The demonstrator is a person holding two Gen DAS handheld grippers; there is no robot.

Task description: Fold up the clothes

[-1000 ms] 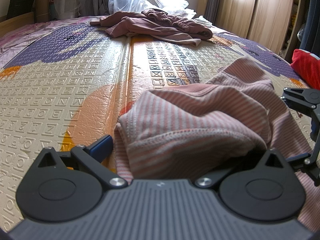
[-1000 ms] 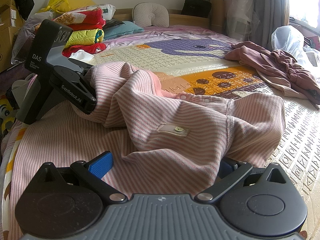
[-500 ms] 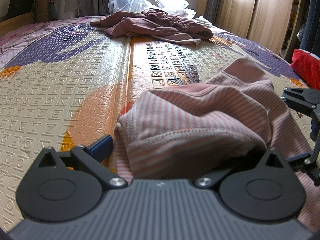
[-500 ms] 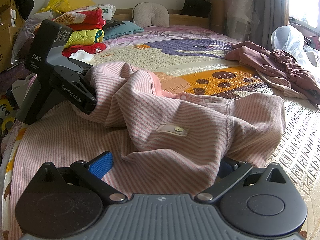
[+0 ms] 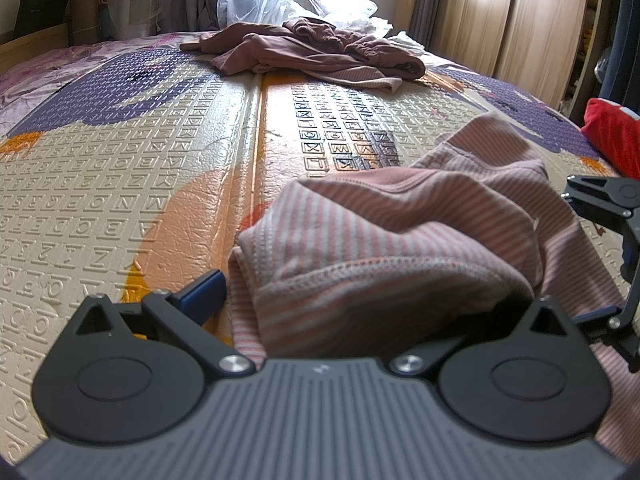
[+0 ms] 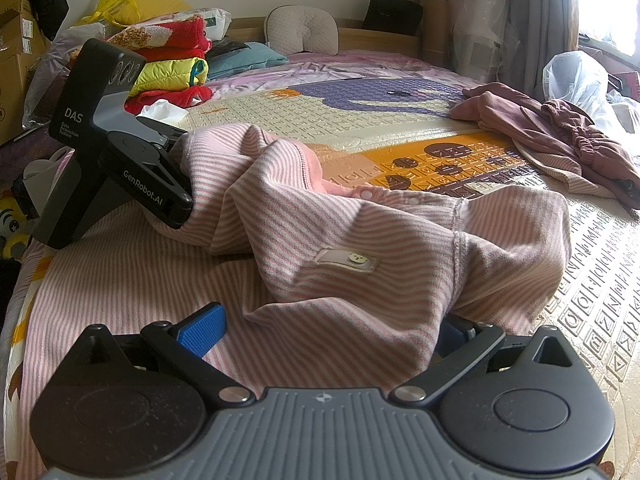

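A pink striped garment (image 6: 360, 240) lies bunched on a play mat (image 5: 120, 168) printed with letters, purple and orange shapes. The mat covers a bed.

In the left wrist view, the left gripper (image 5: 360, 300) has its jaws spread wide, with a thick fold of the garment's hem (image 5: 360, 268) heaped between them. One blue pad (image 5: 202, 294) shows bare beside the cloth and does not press on it; the other pad is hidden under the fabric. So the left gripper is released around the fold rather than pinching it.

In the right wrist view, the right gripper (image 6: 328, 328) also stands wide, its left blue pad (image 6: 202, 330) clear of the cloth and the other mostly buried under a draped edge. It is not clenched on the garment. The same view shows the left gripper (image 6: 176, 184) from the side, its tips buried in the raised cloth. A small white label (image 6: 346, 260) sits on the garment's front, and snaps (image 6: 414, 201) run along its opening.

Farther back on the mat lies a crumpled mauve garment (image 5: 320, 52), well apart from the striped one. Folded clothes (image 6: 168, 68) are stacked near the headboard, and white plastic bags (image 5: 256, 0) sit by the window.
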